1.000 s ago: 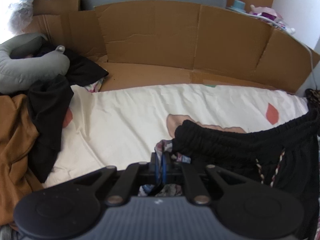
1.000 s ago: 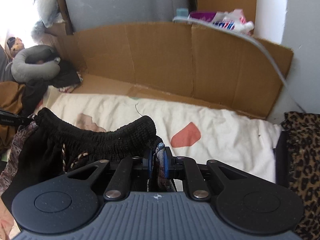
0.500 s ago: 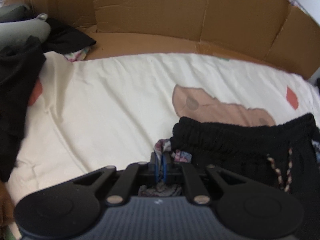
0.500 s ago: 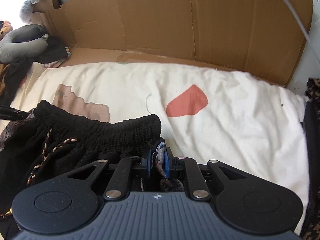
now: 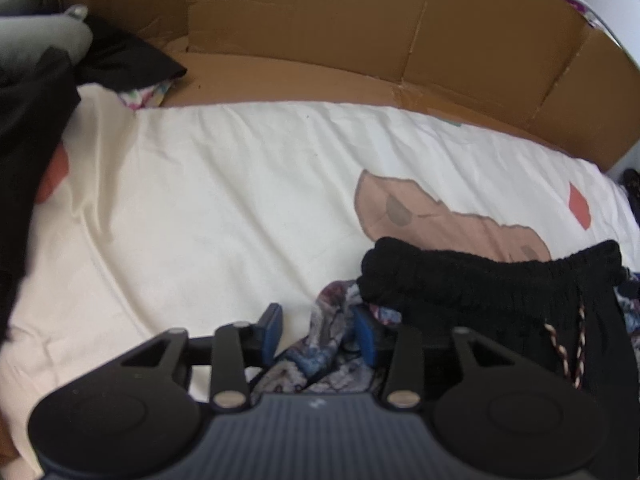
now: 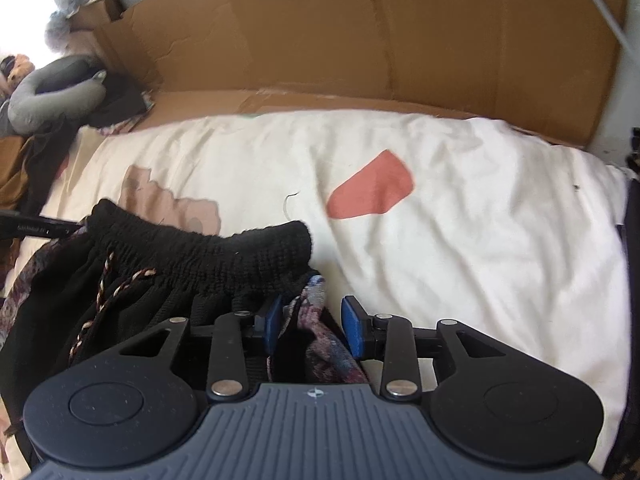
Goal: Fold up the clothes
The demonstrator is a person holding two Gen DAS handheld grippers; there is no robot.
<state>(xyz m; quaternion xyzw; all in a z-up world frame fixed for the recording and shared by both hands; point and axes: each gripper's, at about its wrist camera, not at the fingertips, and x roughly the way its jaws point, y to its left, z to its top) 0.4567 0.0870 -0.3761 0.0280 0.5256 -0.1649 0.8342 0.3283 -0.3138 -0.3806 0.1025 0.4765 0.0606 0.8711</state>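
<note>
A black garment with an elastic waistband (image 5: 480,280) and a braided drawstring (image 5: 580,344) lies on the cream bed sheet (image 5: 224,208). Its patterned lining (image 5: 332,320) pokes out at the left corner, between the blue pads of my left gripper (image 5: 318,334). Those jaws are opening and the left pad stands clear of the cloth. In the right wrist view the same waistband (image 6: 224,252) runs leftward. My right gripper (image 6: 312,325) is at its right corner, jaws opening, with the patterned cloth (image 6: 316,320) loose between the pads. The left gripper's finger (image 6: 36,226) shows at the waistband's far end.
A cardboard wall (image 5: 320,20) lines the far side of the bed. A grey neck pillow (image 6: 52,96), dark clothes (image 5: 24,160) and a brown garment (image 6: 12,168) are piled at the left. Dark, partly leopard-print cloth (image 6: 632,280) borders the sheet's right edge.
Both grippers came down with the waistband, which now rests on the sheet. Their jaws, shut on the patterned corners before, have parted and let the cloth go.
</note>
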